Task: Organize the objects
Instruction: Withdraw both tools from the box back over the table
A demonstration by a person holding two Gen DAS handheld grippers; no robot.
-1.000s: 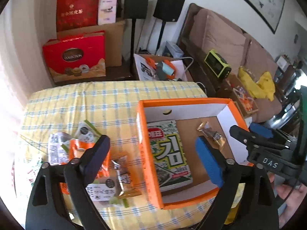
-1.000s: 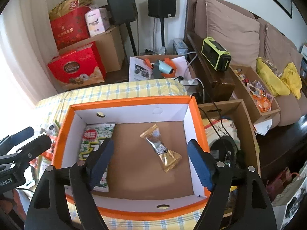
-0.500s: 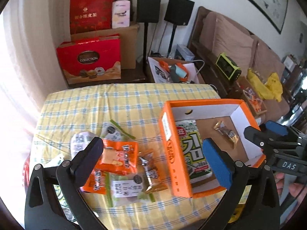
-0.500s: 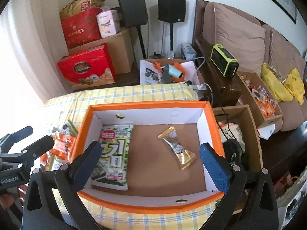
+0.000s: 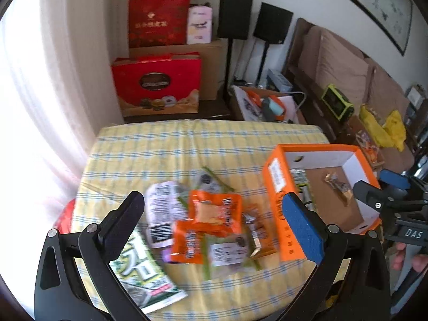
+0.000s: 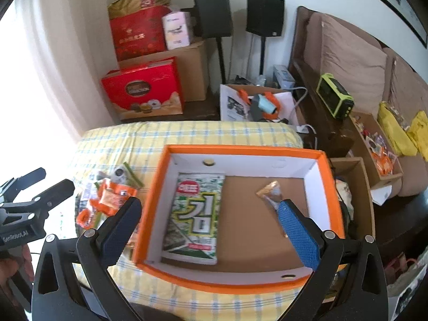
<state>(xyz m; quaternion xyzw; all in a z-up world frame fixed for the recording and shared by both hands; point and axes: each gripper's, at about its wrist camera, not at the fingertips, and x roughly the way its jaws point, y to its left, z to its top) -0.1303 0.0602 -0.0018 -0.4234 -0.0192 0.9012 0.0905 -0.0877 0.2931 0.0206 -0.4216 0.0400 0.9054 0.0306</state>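
Observation:
An orange box (image 6: 318, 157) (image 5: 278, 176) with white walls stands on the yellow checked table (image 5: 165, 147). In it lie a green seaweed packet (image 6: 196, 214) and a gold candy (image 6: 270, 195) (image 5: 335, 183). Left of the box is a pile of snacks: orange packets (image 5: 211, 214) (image 6: 109, 195), a white-purple packet (image 5: 160, 208), a brown candy (image 5: 254, 230) and another seaweed packet (image 5: 141, 272). My left gripper (image 5: 211, 222) hangs open above the pile, holding nothing. My right gripper (image 6: 206, 222) hangs open above the box, also holding nothing.
Beyond the table stand red gift boxes (image 5: 157, 85), cardboard boxes, two black speakers (image 6: 214, 13) and a brown sofa (image 6: 353, 61). A cardboard box (image 6: 353, 171) sits on the floor right of the table. A person's hand (image 5: 406, 256) holds the right gripper.
Both grippers have drawn back and a little up, and their jaws have spread wider. The left one's view has swung left, from over the box to over the snack pile.

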